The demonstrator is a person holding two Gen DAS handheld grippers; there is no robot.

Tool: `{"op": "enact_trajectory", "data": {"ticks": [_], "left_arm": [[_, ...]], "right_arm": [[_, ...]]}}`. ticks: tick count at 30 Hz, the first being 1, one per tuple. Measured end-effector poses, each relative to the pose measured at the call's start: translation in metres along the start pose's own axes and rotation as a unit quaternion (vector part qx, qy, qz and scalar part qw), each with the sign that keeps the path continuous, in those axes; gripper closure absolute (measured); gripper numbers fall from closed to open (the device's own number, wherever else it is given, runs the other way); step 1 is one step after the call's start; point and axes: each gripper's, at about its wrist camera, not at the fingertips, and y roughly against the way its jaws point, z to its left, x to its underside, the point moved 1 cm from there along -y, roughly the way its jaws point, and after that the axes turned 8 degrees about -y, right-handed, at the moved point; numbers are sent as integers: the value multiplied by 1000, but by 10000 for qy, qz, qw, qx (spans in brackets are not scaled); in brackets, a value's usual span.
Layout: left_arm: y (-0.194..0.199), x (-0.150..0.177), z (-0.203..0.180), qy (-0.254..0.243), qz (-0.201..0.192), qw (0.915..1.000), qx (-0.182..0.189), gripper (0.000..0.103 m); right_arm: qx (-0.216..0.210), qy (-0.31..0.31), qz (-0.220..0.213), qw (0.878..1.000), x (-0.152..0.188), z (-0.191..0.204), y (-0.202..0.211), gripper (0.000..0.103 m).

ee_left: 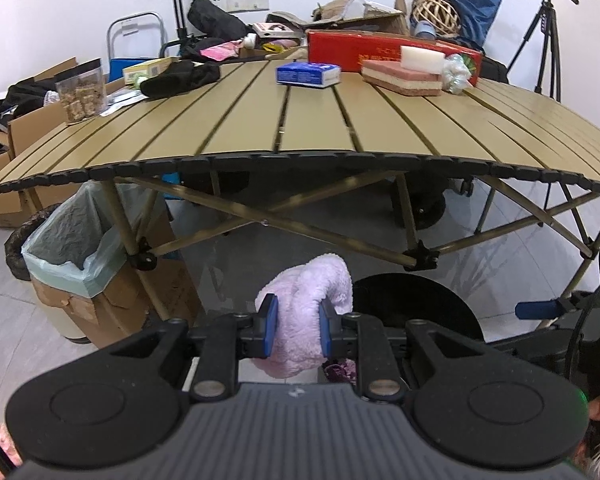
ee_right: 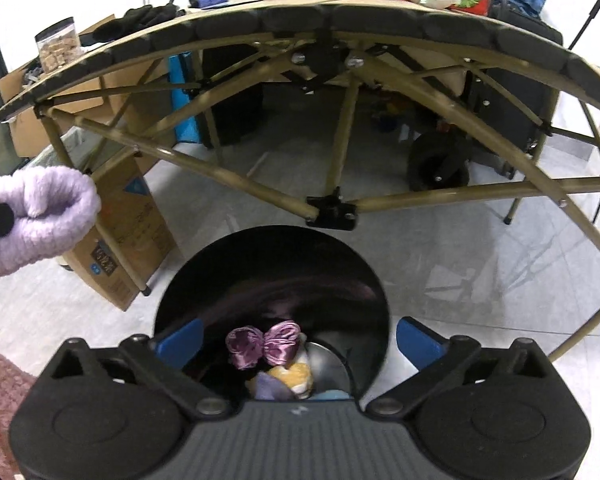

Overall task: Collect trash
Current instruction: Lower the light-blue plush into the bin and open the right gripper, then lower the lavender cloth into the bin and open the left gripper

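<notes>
Lilac fluffy cloth (ee_left: 308, 312) sits clamped in left claw (ee_left: 298, 330); right claw (ee_right: 300, 340) gapes apart over black bin (ee_right: 268, 272).

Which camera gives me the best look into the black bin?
The right wrist view: it looks down into the black bin and shows a purple satin bow among soft items inside. The left wrist view shows only its dark rim, partly hidden behind the fluffy lilac cloth in the left tool.

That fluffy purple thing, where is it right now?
The fluffy purple cloth is pinched in the left tongs, held in the air in front of the table, just left of the black bin on the floor.
</notes>
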Motion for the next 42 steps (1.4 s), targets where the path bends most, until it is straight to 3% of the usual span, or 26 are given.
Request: {"op": "enact_trajectory", "data": {"ticks": [17, 32, 42], "left_arm": [[-31, -5, -55, -429, 452, 9960, 641, 81], [-54, 5, -93, -659, 1311, 9813, 1247, 82], [-84, -1, -113, -754, 1503, 9758, 1399, 81]], "right_arm": [[777, -683, -209, 9944, -12, -59, 28, 0], [889, -919, -89, 9918, -15, -75, 34, 0], [923, -1004, -112, 9906, -16, -81, 38, 0]]}}
